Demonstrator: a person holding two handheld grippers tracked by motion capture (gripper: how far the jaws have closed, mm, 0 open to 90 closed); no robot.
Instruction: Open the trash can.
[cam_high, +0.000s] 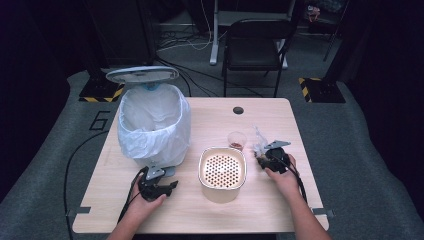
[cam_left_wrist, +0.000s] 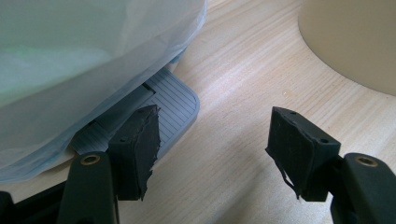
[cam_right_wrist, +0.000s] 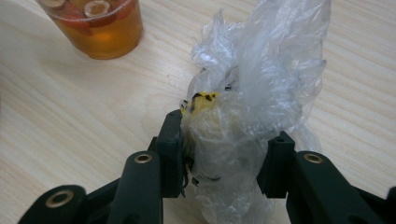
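A crumpled clear plastic bag (cam_right_wrist: 252, 79) with something yellow and black inside lies at the table's right side (cam_high: 259, 141). My right gripper (cam_right_wrist: 224, 154) is shut on the bag's lower part, with a pad pressing in from each side; in the high view this gripper (cam_high: 264, 156) sits at the right. My left gripper (cam_left_wrist: 215, 135) stands open with bare wood between its jaws, just in front of the bin's grey pedal (cam_left_wrist: 163, 100). In the high view it (cam_high: 161, 181) rests low at the left, beside the bin (cam_high: 152, 125).
The pedal bin has a white liner and its lid (cam_high: 142, 74) is raised. A beige container with a perforated top (cam_high: 222, 170) stands mid-table. A clear cup of amber liquid with fruit slices (cam_right_wrist: 100, 23) is behind it. A chair (cam_high: 255, 42) stands beyond the table (cam_high: 210, 210).
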